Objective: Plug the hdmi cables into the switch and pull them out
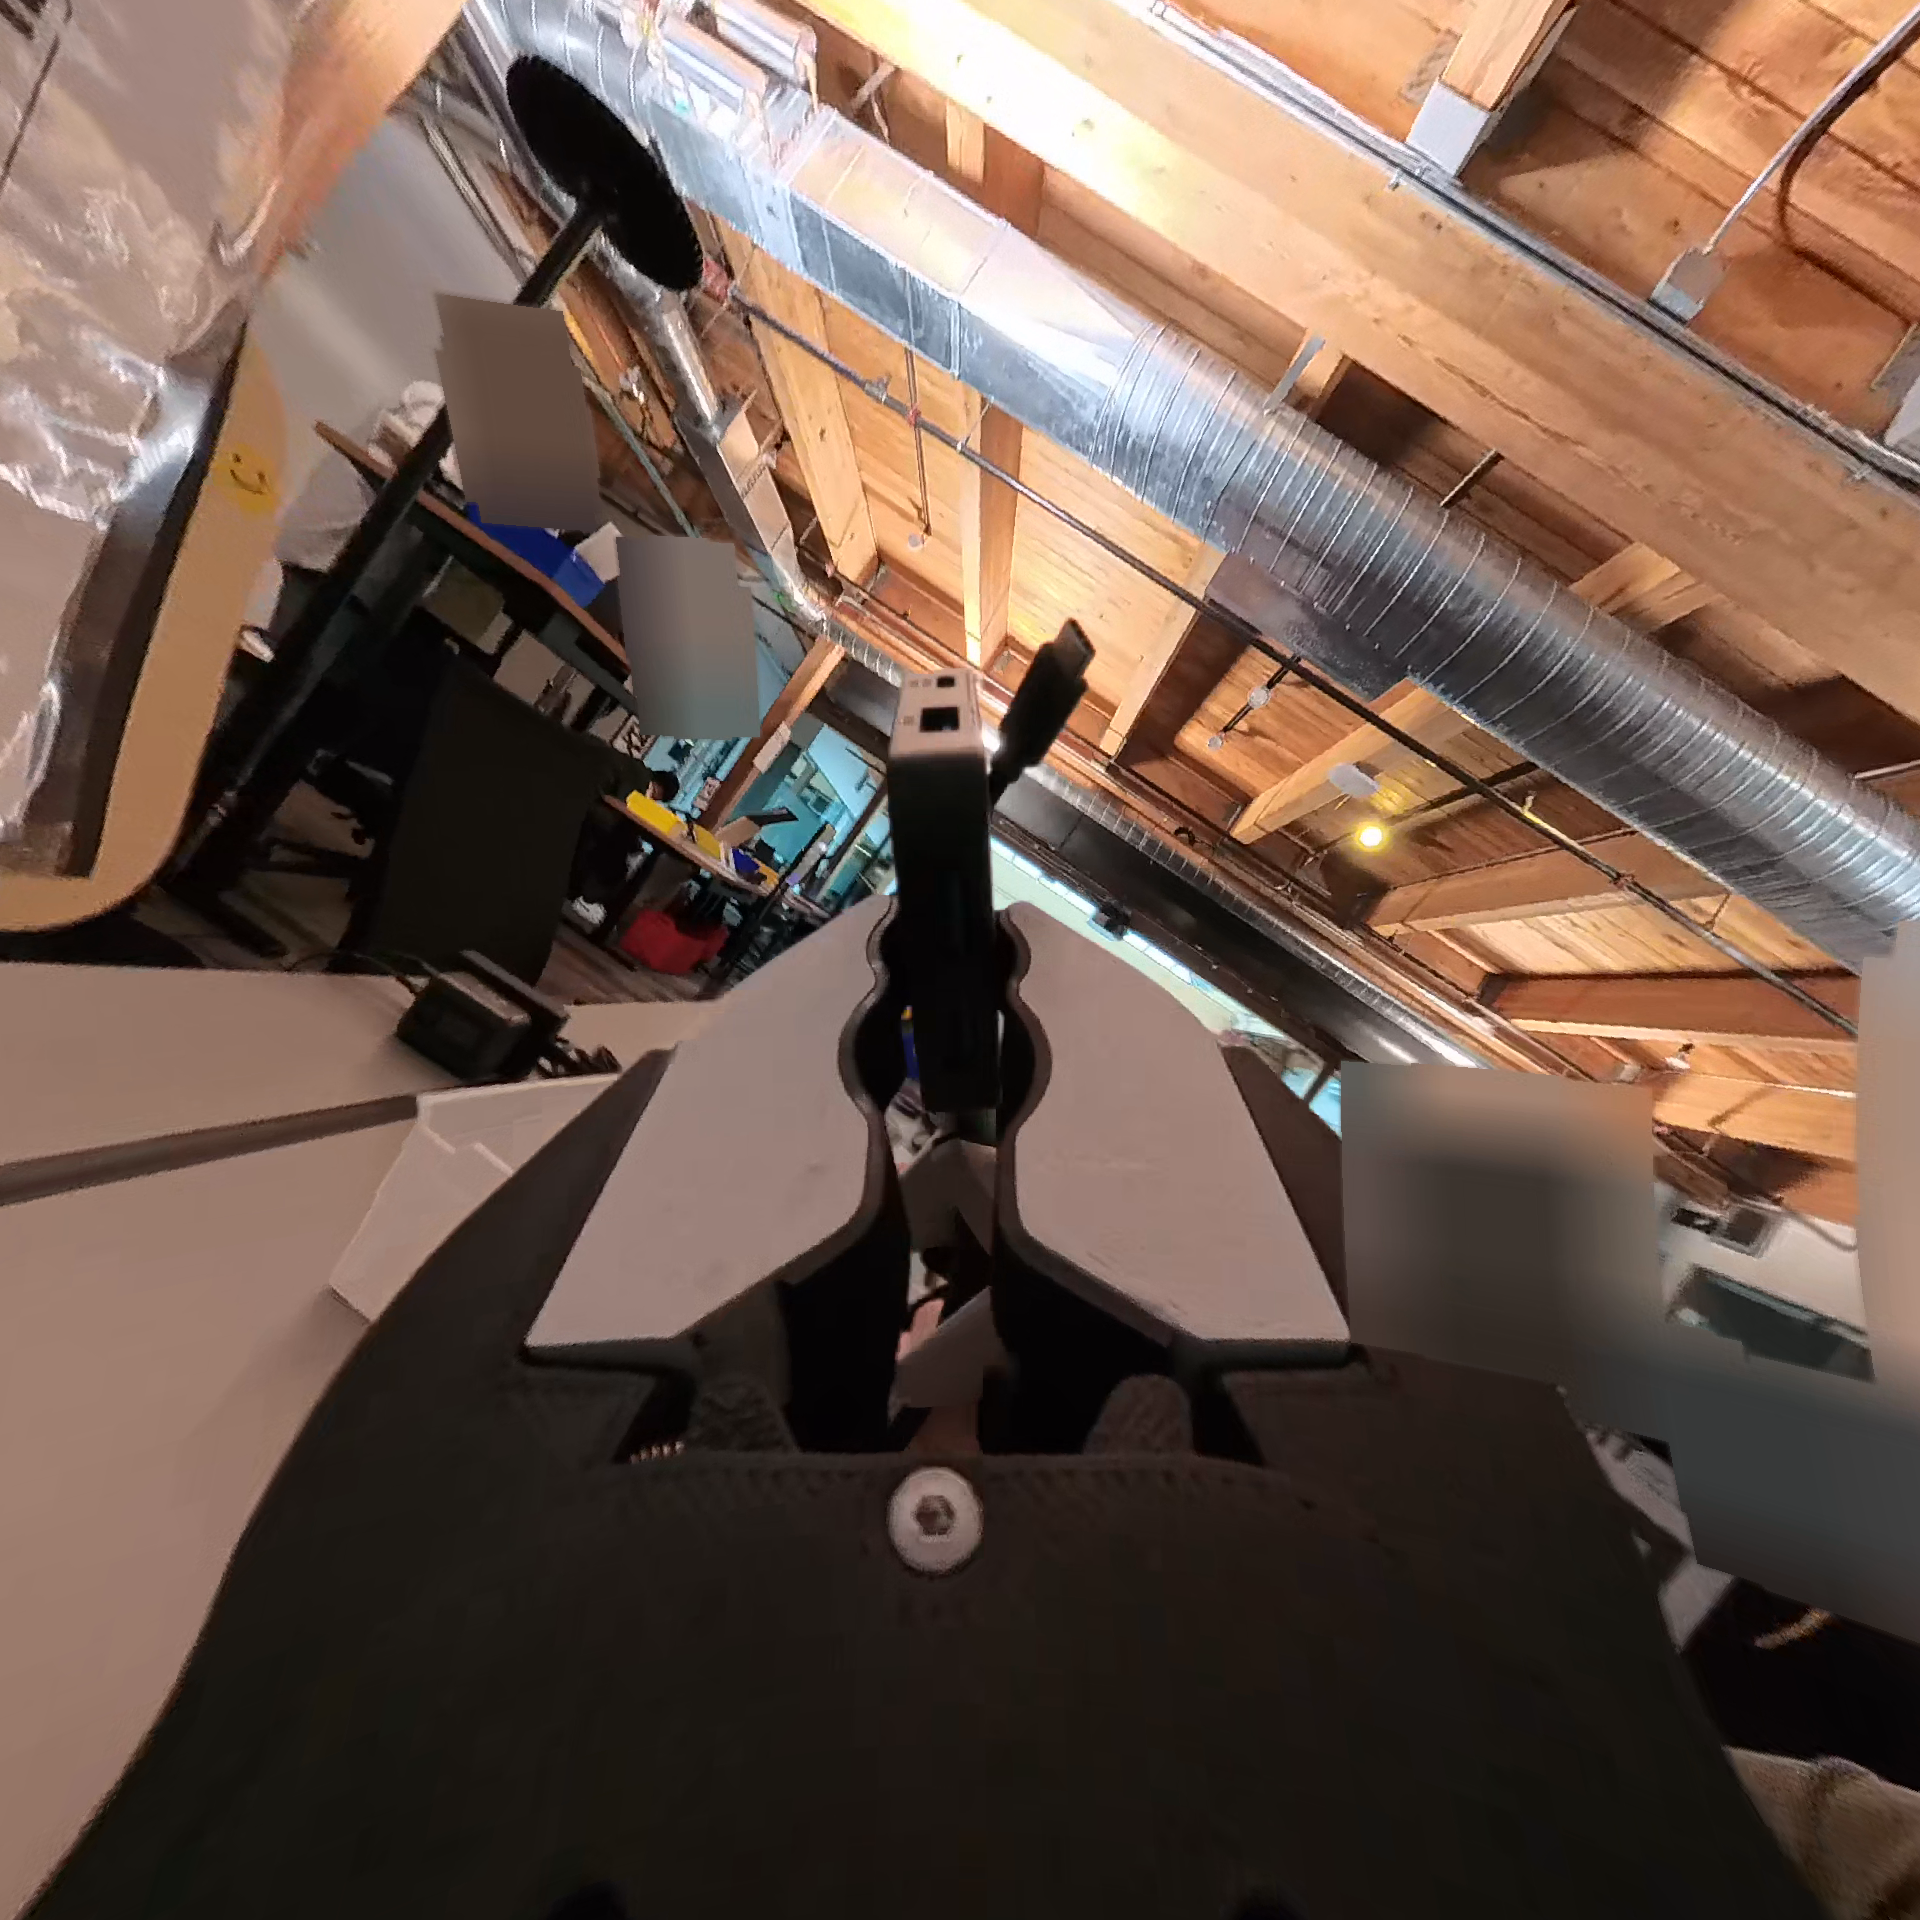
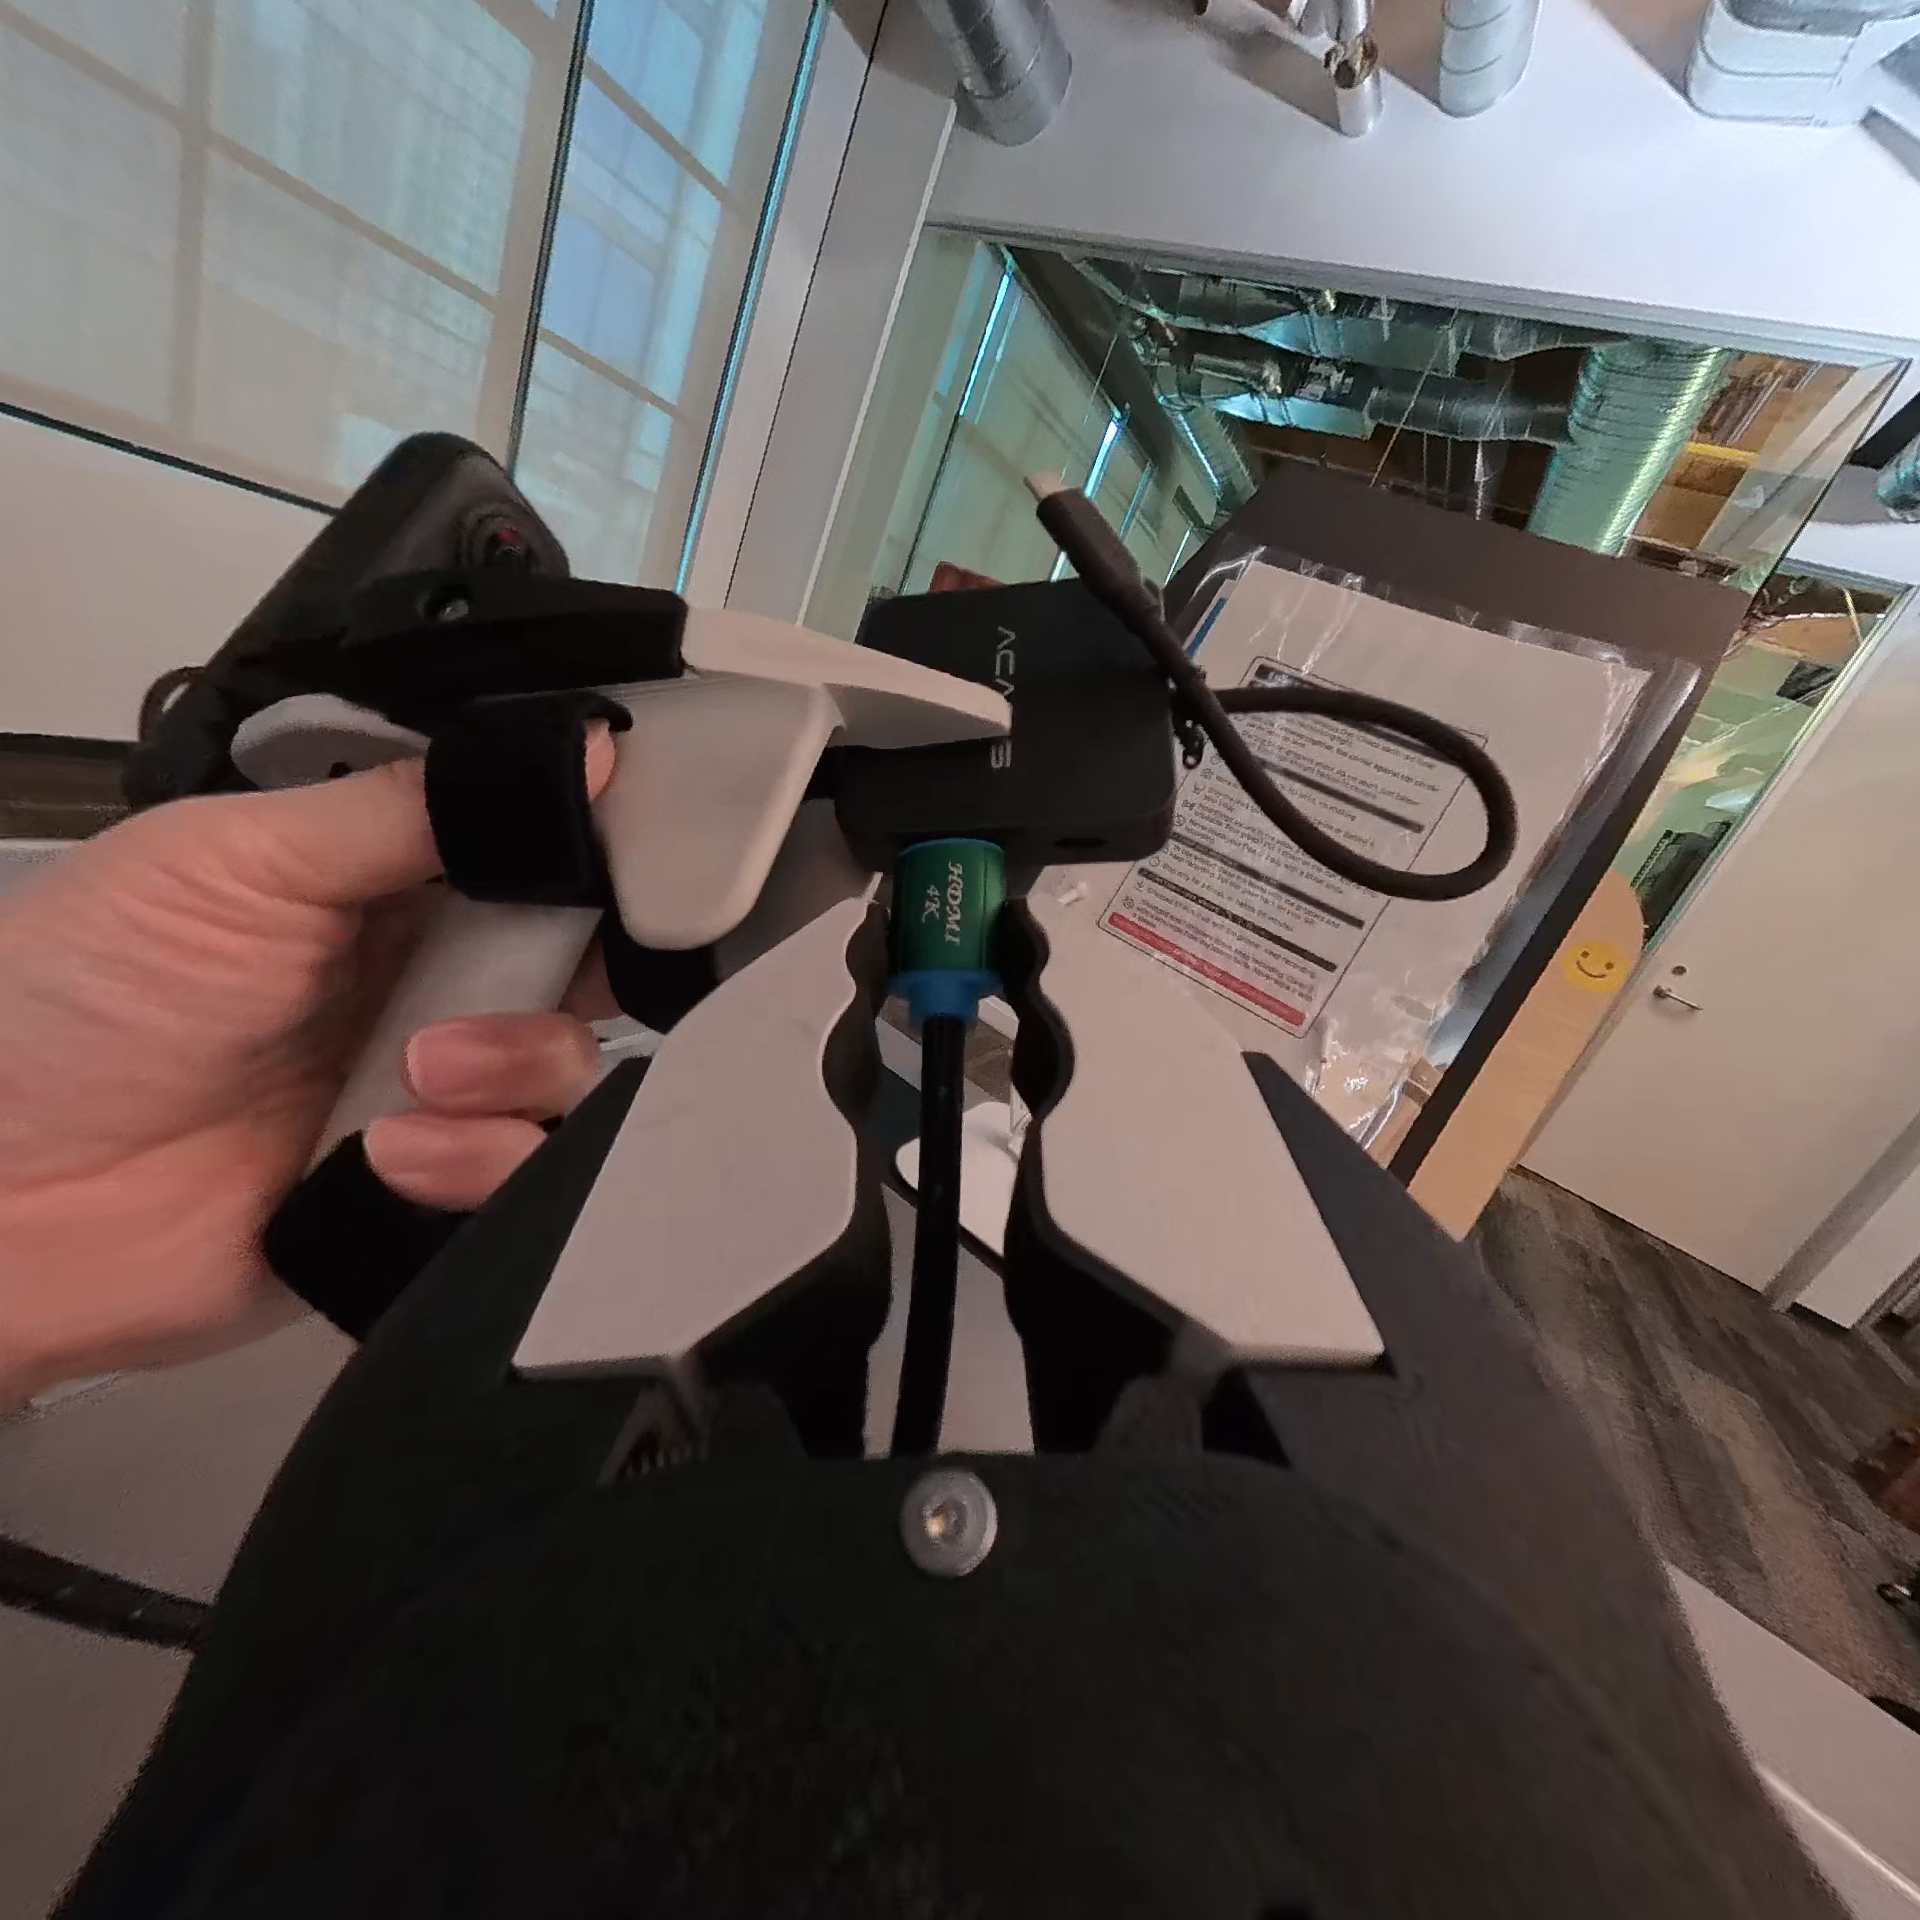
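Observation:
In the left wrist view my left gripper (image 1: 943, 935) is shut on the black switch (image 1: 938, 831), which is held edge-on in the air with its ports pointing away. The switch's short black tail cable (image 1: 1044, 707) sticks up beside it. In the right wrist view my right gripper (image 2: 943, 935) is shut on the green HDMI plug (image 2: 948, 904), whose tip sits in the underside of the switch (image 2: 1081, 748). The black HDMI cable (image 2: 930, 1195) runs back between the fingers. The left gripper (image 2: 883, 707), held by a hand (image 2: 208, 987), clamps the switch from the left.
A white table (image 1: 156, 1299) lies low left with a black power adapter (image 1: 468, 1023) on it. A board with a laminated sheet (image 2: 1351, 831) stands behind the switch. Wooden ceiling beams and a silver duct (image 1: 1351, 499) fill the background. A door (image 2: 1714, 1039) is at right.

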`<state>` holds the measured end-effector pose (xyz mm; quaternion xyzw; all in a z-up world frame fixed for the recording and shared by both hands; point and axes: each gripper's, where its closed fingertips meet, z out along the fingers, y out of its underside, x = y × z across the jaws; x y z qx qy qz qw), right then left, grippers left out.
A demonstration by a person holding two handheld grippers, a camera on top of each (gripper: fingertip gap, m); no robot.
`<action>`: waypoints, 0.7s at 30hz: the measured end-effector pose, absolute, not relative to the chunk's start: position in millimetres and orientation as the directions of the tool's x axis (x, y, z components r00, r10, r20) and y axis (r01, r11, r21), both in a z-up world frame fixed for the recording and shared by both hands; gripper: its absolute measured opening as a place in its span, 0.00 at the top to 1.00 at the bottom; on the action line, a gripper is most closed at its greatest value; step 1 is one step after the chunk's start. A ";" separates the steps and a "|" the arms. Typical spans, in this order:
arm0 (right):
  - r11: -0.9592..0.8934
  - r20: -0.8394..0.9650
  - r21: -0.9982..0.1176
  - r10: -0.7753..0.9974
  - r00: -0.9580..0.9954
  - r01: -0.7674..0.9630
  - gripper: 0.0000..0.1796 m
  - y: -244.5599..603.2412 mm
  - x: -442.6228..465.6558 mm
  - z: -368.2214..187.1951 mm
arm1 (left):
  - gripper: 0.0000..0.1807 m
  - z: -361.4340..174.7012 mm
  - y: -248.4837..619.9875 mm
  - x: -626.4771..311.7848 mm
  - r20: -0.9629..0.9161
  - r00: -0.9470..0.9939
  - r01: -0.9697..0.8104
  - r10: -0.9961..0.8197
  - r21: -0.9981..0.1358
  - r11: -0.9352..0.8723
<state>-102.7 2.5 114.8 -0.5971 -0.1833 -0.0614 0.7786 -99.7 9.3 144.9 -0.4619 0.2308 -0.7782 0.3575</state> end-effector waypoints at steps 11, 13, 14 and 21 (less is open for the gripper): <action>0.265 0.610 -0.784 0.165 0.775 0.561 0.88 -2.8 -111.0 106.1 | 0.89 145.0 -10.2 -102.4 0.536 -0.504 0.120 -0.677 -0.733 -0.670; 0.274 0.610 -0.784 0.170 0.774 0.557 0.88 -3.3 -114.2 106.0 | 0.90 142.3 -12.7 -100.0 0.502 -0.459 0.130 -0.733 -0.778 -0.614; 0.271 0.608 -0.786 0.175 0.774 0.556 0.88 -3.3 -115.0 106.1 | 0.91 142.3 -11.0 -99.9 0.480 -0.428 0.158 -0.766 -0.795 -0.586; 0.283 0.544 -0.824 0.158 0.824 0.490 0.88 -2.0 -116.2 107.3 | 0.93 143.9 -5.4 -100.5 0.469 -0.400 0.213 -0.788 -0.788 -0.577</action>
